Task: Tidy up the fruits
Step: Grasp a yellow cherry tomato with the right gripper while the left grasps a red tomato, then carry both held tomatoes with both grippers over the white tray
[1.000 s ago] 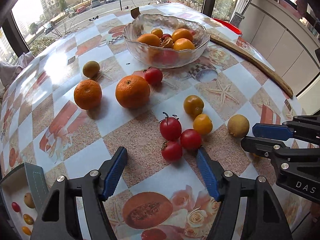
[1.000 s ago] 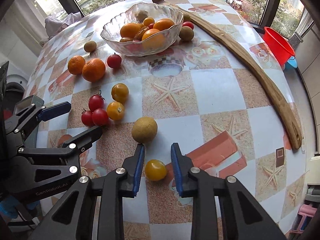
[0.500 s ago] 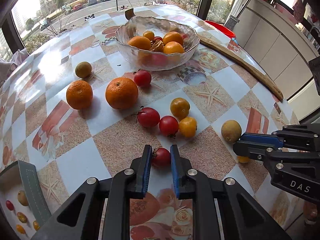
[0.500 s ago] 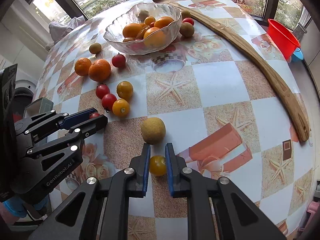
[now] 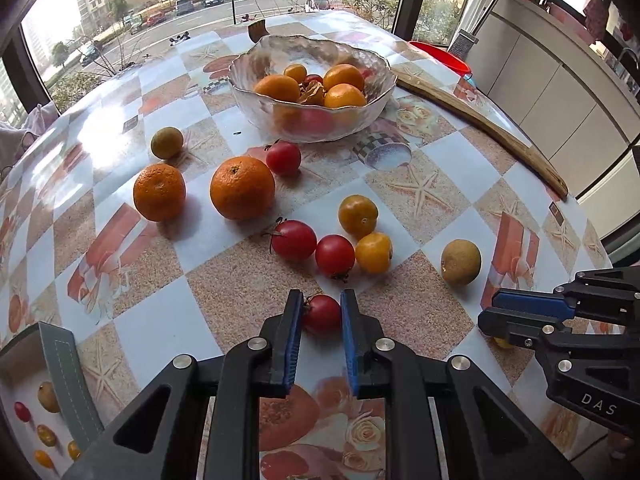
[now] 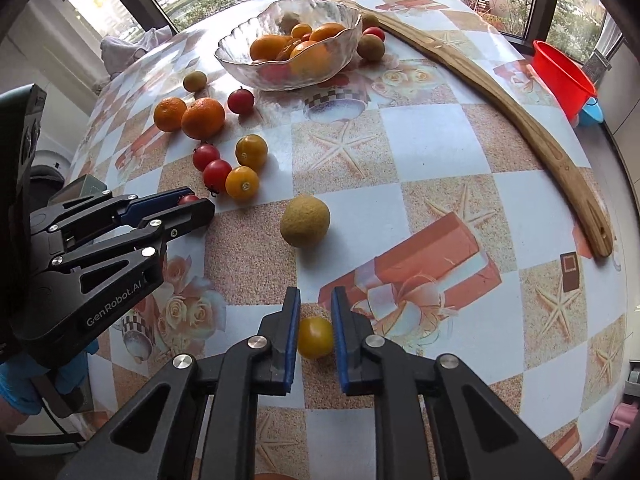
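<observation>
My left gripper (image 5: 320, 314) pinched a red tomato (image 5: 322, 313) low on the bench (image 5: 420, 184); my right gripper (image 6: 315, 336) squeezed a yellow tomato (image 6: 315, 337), jaws tight against both.

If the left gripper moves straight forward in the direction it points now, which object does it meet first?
The left gripper, already shut on a small red tomato, would probably meet the red tomato just ahead first; depth is uncertain through the fisheye.
</observation>
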A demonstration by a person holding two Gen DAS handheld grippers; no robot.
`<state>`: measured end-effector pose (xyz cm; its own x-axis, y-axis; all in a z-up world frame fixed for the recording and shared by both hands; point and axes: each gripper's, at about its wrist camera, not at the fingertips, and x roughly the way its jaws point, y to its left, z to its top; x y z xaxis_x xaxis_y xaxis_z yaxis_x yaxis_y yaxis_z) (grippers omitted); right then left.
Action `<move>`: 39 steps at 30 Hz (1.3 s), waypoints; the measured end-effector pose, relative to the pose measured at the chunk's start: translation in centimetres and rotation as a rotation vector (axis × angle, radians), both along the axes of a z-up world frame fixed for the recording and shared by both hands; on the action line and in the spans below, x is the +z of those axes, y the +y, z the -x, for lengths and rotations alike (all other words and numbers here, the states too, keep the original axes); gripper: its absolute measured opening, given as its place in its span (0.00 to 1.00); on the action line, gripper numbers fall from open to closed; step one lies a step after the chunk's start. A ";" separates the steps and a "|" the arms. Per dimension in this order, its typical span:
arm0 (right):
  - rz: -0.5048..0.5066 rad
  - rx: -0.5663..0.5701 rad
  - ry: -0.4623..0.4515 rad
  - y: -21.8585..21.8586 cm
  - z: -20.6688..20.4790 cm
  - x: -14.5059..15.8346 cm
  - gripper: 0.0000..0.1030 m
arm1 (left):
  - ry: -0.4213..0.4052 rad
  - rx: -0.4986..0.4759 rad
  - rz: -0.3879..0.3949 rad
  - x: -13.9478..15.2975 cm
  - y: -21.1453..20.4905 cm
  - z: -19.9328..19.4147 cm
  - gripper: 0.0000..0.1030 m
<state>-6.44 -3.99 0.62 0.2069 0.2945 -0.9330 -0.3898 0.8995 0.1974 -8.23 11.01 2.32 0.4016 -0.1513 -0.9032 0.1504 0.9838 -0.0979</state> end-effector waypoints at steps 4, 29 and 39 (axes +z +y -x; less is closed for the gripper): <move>-0.023 -0.020 0.027 -0.4 -0.1 0.3 0.09 | -0.011 0.023 0.024 0.8 0.5 0.6 0.20; 0.060 0.006 -0.012 -1.6 3.4 0.1 0.39 | -0.003 0.060 0.061 1.5 2.2 3.8 0.20; 0.108 -0.058 -0.019 -4.0 4.8 0.0 0.39 | -0.005 0.063 0.065 1.8 2.3 4.2 0.20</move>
